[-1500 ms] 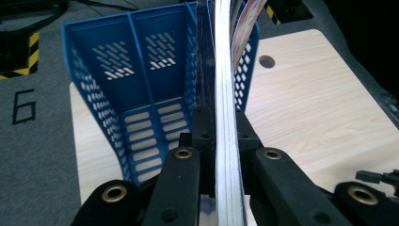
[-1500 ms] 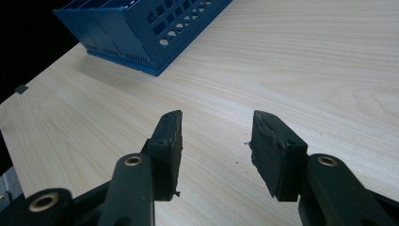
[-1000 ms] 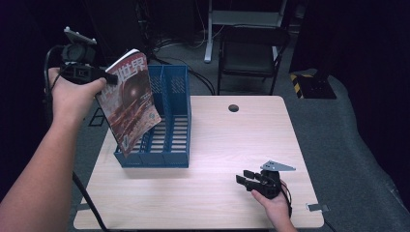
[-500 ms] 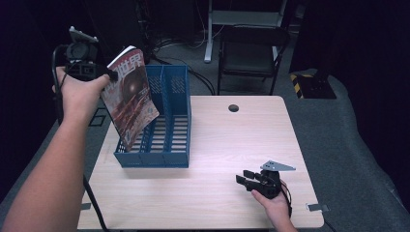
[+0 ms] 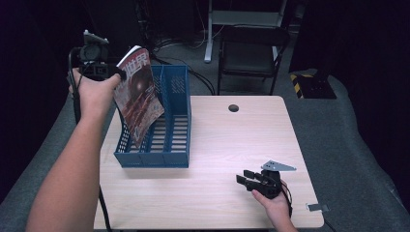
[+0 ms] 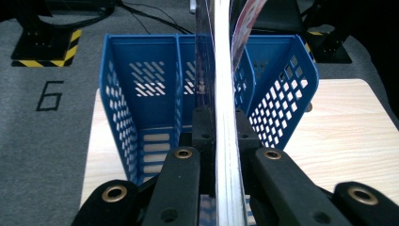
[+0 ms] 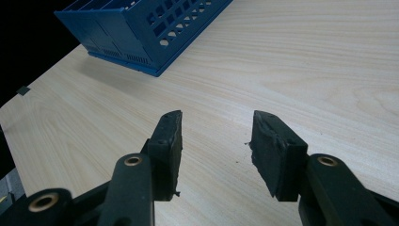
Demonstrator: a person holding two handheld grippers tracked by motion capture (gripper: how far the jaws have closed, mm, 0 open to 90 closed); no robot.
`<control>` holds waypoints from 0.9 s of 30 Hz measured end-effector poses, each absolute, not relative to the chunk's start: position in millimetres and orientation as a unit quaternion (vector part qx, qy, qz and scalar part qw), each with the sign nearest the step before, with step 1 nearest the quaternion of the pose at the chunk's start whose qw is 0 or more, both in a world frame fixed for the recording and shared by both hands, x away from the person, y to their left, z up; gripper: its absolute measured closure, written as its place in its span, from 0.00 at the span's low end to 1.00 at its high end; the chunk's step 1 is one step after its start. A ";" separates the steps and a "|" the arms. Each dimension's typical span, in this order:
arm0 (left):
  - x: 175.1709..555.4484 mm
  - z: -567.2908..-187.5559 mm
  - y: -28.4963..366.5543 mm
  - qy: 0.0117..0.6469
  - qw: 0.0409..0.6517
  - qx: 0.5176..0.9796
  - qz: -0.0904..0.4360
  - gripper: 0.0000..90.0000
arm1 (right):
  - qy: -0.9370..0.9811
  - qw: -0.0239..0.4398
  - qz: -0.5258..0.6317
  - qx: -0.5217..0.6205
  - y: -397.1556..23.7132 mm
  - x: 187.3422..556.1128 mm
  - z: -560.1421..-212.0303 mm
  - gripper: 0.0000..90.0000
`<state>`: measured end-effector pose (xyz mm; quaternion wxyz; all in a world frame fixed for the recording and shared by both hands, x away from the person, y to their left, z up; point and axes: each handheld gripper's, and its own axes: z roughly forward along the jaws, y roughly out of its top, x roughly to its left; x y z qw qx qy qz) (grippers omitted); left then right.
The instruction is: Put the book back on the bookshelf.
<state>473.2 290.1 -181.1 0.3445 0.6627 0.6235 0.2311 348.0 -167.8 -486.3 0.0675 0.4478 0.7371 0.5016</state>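
Note:
A magazine with a red cover (image 5: 140,99) hangs tilted over the left part of a blue slotted file rack (image 5: 171,145). My left gripper (image 5: 115,75) is shut on the magazine's upper edge, held high at the table's far left. In the left gripper view the magazine's page edge (image 6: 225,94) runs straight up between the jaws of that gripper (image 6: 221,129), with the rack (image 6: 141,99) behind it. I cannot tell which slot its lower corner is over. My right gripper (image 5: 245,178) rests near the table's front right, open and empty (image 7: 216,136).
The wooden table (image 5: 241,140) has a round cable hole (image 5: 233,108) at its far edge. A black chair (image 5: 251,53) stands behind the table. Yellow-black striped blocks (image 5: 309,82) sit on the grey floor. The rack's corner (image 7: 141,28) lies ahead of the right gripper.
My left hand has carried the magazine to the right and a little down, closer over the rack. The right gripper has stayed where it was.

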 end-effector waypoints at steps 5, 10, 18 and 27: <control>479.8 -186.3 284.3 0.626 0.345 0.660 0.231 0.94 | 0.734 0.067 0.504 0.449 -168.5 348.2 -485.5 0.59; 484.9 -191.4 280.9 0.628 0.347 0.656 0.234 0.94 | 0.732 0.068 0.507 0.450 -169.2 348.1 -485.5 0.59; 493.6 -201.9 279.0 0.634 0.341 0.653 0.234 0.94 | 0.733 0.068 0.507 0.448 -169.3 347.9 -485.7 0.59; 500.9 -208.1 278.2 0.637 0.339 0.651 0.237 0.94 | 0.734 0.065 0.505 0.450 -169.6 347.6 -485.9 0.59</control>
